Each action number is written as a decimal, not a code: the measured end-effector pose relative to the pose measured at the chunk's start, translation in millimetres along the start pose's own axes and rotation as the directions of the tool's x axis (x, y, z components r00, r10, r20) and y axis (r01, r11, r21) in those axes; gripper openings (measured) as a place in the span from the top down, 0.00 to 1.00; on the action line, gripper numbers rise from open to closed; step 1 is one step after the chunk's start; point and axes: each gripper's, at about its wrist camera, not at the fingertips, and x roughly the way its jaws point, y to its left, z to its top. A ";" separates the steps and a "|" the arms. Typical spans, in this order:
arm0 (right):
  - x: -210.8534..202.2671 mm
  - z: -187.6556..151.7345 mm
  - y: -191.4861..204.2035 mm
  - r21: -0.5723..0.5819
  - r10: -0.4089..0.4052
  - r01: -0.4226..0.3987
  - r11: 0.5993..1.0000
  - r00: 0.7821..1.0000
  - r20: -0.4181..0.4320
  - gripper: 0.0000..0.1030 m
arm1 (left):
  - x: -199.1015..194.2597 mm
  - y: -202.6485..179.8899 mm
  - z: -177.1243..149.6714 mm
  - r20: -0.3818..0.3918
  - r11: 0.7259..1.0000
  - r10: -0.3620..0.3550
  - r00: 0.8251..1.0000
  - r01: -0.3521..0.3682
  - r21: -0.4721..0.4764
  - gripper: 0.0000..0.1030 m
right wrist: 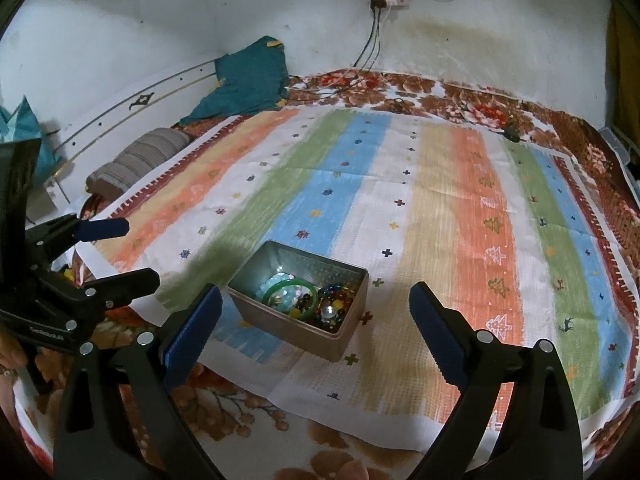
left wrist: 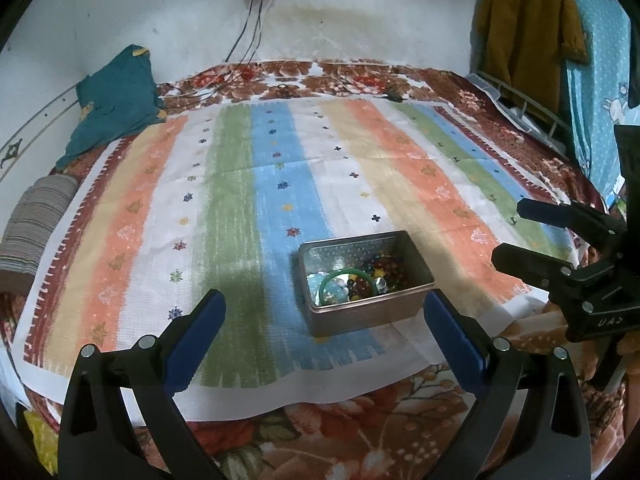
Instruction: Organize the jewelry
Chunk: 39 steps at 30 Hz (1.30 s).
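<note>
**Black grippers with blue pads**

The left gripper [left wrist: 324,312] has two matte black plastic arms, each ending in a flat, royal-blue pad [left wrist: 198,340]. Round silver screw heads [left wrist: 145,342] sit at the joints, and long triangular cut-outs pierce the arms. The right gripper [right wrist: 316,308] is built the same way: black arms, blue fingers [right wrist: 436,332], silver screws [right wrist: 484,337]. Faint embossed lettering marks its body in the left wrist view.

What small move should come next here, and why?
Probably lower the right gripper into the tin toward the green bangle. Both grippers hang open and empty, the left gripper too, and all the jewelry is heaped in the tin, with the bangle on top.
</note>
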 end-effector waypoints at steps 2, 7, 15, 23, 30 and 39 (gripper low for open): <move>0.2 -0.1 -0.1 0.000 0.000 0.000 1.000 1.000 -0.001 0.07 | -1.0 -0.2 -0.1 0.003 1.000 -0.002 1.000 0.002 -0.003 0.06; -2.4 -1.4 1.7 0.001 0.005 -0.005 1.000 1.000 0.002 0.07 | -5.2 -3.8 -2.2 0.011 1.000 -0.007 1.000 0.007 0.008 0.06; -2.9 -2.2 3.0 -0.001 0.003 -0.003 1.000 1.000 0.002 0.07 | -7.6 -1.3 -2.4 0.027 1.000 0.000 1.000 0.000 -0.007 0.06; -3.0 -1.5 2.5 0.005 0.006 -0.006 1.000 1.000 0.005 0.07 | -7.5 -1.2 -2.4 0.029 1.000 0.000 1.000 0.000 -0.004 0.06; -3.7 -0.9 3.9 -0.007 0.012 -0.012 1.000 1.000 0.014 0.07 | -7.5 -1.4 -2.5 0.029 1.000 0.001 1.000 -0.001 -0.002 0.06; -5.8 -1.4 3.2 -0.005 0.016 -0.016 1.000 1.000 0.022 0.07 | -7.7 -1.9 -2.0 0.030 1.000 0.003 1.000 -0.003 0.003 0.06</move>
